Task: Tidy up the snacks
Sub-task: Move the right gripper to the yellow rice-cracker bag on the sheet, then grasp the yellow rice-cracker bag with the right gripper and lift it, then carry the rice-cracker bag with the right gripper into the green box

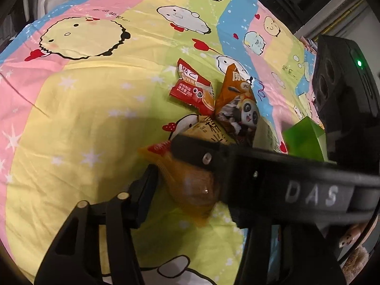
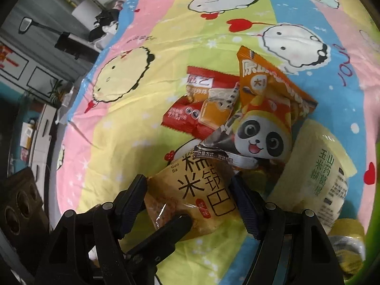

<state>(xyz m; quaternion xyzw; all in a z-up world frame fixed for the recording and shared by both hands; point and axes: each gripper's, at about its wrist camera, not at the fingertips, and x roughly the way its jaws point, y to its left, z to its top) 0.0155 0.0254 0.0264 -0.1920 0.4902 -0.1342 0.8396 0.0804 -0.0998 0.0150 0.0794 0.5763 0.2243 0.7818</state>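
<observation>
My left gripper (image 1: 187,182) has its pads against a small orange see-through pouch (image 1: 190,187) lying on the cartoon sheet (image 1: 78,123); jaws narrow, squeezing the pouch's bulging middle. My right gripper (image 2: 190,201) straddles the tan rice-cracker pack (image 2: 201,194), fingers (image 2: 131,197) at both side edges, about half open; looks like contact on each side, but I can't be sure it's clamped yet. The rest of the pile sits just beyond: red pack (image 2: 190,109), orange panda pack (image 2: 263,118) overlapping it and the tan one, pale yellow tub (image 2: 315,173) to the right, a green box (image 1: 304,137) at the edge of the left view. Handling guess: all light foil or film bags, soft, crinkly, slippery, air-puffed, and contents probably brittle, so grip gently. Best hold is across the flat body or on the crimped seams, not the puffed centre. The pouch looks squishy and could slide out of the pads. The panda pack leans on the tan one and may drag along when lifted.
</observation>
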